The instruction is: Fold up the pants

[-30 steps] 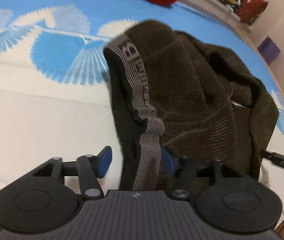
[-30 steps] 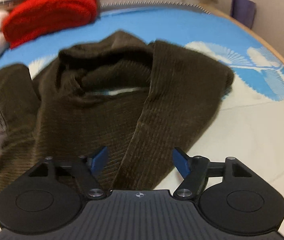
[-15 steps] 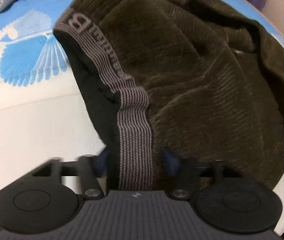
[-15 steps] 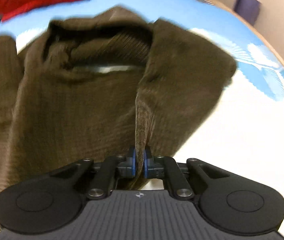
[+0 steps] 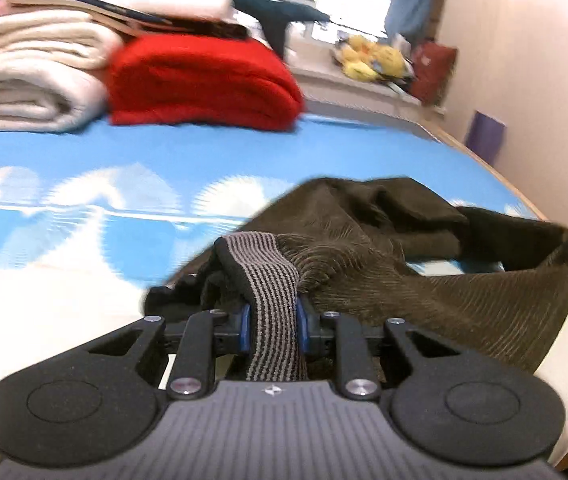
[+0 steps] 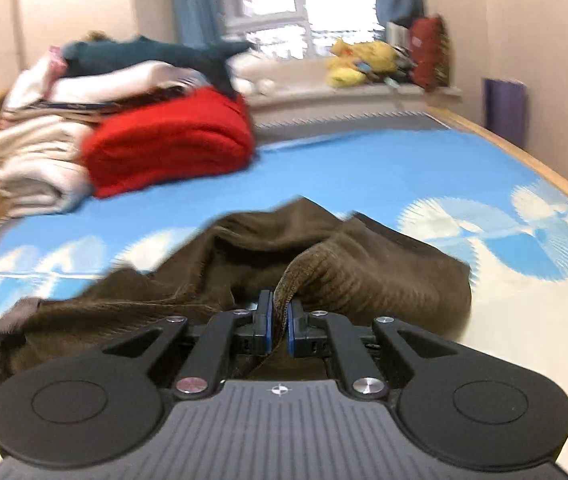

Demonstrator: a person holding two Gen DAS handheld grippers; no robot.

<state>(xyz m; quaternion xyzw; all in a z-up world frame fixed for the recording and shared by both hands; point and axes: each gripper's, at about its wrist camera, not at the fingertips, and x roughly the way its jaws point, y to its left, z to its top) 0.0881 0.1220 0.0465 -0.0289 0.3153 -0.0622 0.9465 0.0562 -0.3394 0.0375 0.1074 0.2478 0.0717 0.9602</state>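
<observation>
The left tongs [image 5: 271, 326] are closing on the waistband [image 5: 269, 276] of the brown pants [image 5: 464, 292]; the right tongs [image 6: 279, 326] pinch a fold above the bed [image 6: 364, 168].

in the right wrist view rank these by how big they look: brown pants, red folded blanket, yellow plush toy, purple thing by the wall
1. brown pants, though they are nearest the camera, which inflates them
2. red folded blanket
3. yellow plush toy and purple thing look about alike; both are far and blurred, so I won't rank them.

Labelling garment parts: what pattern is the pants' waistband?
Grey with fine dark stripes on the waistband; clearest in the left wrist view.
</observation>
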